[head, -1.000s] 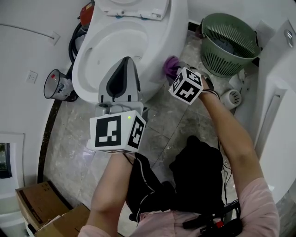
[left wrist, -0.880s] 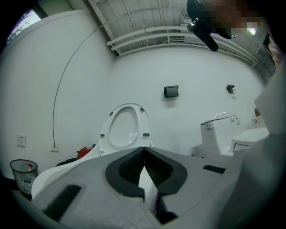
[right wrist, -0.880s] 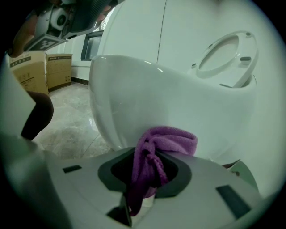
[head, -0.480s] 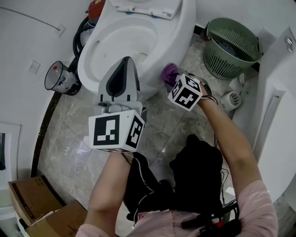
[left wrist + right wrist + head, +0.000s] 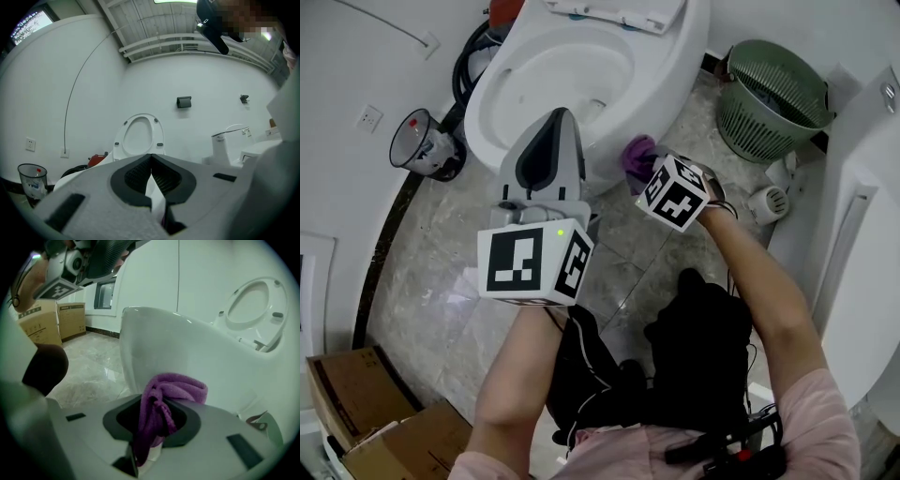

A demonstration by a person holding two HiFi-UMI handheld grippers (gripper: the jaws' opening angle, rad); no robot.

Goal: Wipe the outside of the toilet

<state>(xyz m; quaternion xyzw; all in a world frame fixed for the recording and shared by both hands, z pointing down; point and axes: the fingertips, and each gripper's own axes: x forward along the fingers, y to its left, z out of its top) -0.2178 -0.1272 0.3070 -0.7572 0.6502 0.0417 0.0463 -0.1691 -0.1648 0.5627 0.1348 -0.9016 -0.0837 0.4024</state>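
Our right gripper (image 5: 649, 167) pinched a purple cloth (image 5: 161, 399), soft and looped at the hem, bunched against the smooth white outside of the toilet (image 5: 534, 84), low on the bowl's side toward a green slatted basket (image 5: 773, 89) standing near. Our left gripper (image 5: 559, 120) hung over the front rim, its ribbed black pads (image 5: 133, 176) pressed together on nothing. A small bin (image 5: 422, 145) stood on the bowl's other side. Glossy marble floor (image 5: 441, 281) lay open before the bowl.
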